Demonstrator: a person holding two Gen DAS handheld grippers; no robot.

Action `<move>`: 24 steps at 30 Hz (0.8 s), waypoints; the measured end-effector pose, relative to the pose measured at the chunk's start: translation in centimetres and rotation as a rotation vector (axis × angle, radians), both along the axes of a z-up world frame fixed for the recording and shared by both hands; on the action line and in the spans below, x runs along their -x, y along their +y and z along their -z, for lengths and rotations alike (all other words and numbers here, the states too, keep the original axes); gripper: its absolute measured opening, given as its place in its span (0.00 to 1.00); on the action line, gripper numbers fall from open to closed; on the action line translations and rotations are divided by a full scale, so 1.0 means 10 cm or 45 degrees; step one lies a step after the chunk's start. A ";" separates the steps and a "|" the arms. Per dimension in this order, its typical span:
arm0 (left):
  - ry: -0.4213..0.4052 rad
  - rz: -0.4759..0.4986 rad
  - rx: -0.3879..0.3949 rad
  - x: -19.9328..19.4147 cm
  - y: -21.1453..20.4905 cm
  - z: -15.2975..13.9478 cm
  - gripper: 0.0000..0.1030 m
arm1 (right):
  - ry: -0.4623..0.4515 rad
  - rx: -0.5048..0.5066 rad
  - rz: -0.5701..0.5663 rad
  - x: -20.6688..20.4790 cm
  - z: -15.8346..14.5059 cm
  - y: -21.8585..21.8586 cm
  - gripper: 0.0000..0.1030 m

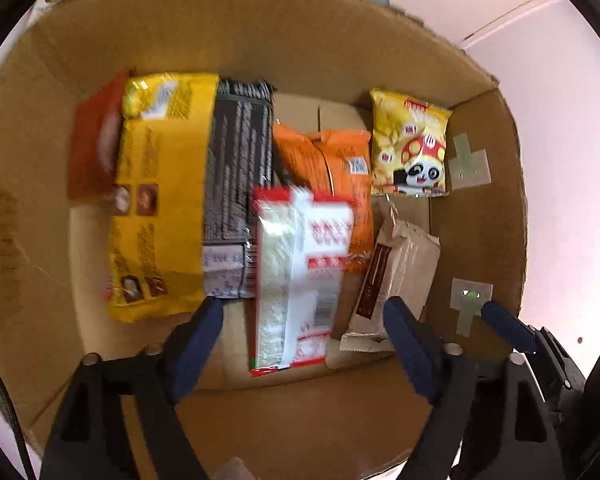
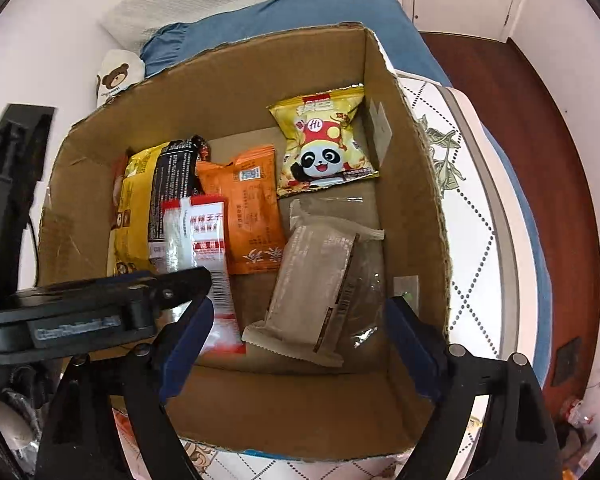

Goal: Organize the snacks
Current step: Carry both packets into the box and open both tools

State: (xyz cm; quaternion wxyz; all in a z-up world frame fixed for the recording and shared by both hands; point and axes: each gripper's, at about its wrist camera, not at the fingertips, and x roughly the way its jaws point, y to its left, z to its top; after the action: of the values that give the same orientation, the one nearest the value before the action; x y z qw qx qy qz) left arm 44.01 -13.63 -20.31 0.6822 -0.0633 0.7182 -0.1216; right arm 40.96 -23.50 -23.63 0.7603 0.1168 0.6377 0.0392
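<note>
An open cardboard box (image 1: 260,32) (image 2: 228,92) holds several snack packs. In the left wrist view: a yellow bag (image 1: 160,200), a black pack (image 1: 236,168), an orange pack (image 1: 328,168), a red-and-white pack (image 1: 300,276), a beige pack (image 1: 396,276) and a yellow panda bag (image 1: 412,144). My left gripper (image 1: 304,320) is open and empty above the red-and-white pack. My right gripper (image 2: 300,324) is open and empty over the beige pack (image 2: 316,280). The panda bag (image 2: 324,144), orange pack (image 2: 252,208) and red-and-white pack (image 2: 204,232) also show there.
The box sits on a quilted white bed cover (image 2: 476,208). A blue blanket (image 2: 300,12) and a bear-print pillow (image 2: 116,76) lie behind it. The left gripper's black body (image 2: 80,312) crosses the box's near left corner. Dark wooden floor (image 2: 540,120) is at the right.
</note>
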 end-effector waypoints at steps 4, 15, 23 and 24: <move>-0.065 0.042 -0.046 0.05 0.03 -0.18 0.80 | -0.012 0.010 0.008 0.03 -0.07 -0.01 0.88; -0.359 -0.011 -0.089 0.52 0.22 -0.78 0.80 | -0.163 0.088 -0.011 0.38 -0.44 0.00 0.88; -0.587 -0.031 -0.141 0.96 0.37 -1.11 0.80 | -0.323 0.115 -0.037 0.78 -0.80 0.00 0.88; -0.608 -0.029 -0.143 1.01 0.37 -1.15 0.80 | -0.341 0.120 -0.042 0.82 -0.83 0.02 0.88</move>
State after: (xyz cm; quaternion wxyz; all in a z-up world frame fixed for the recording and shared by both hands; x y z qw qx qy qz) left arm 33.90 -9.97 -8.82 0.8364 -0.0029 0.5415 -0.0852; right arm 32.73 -23.31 -15.29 0.8425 0.0641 0.5337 0.0368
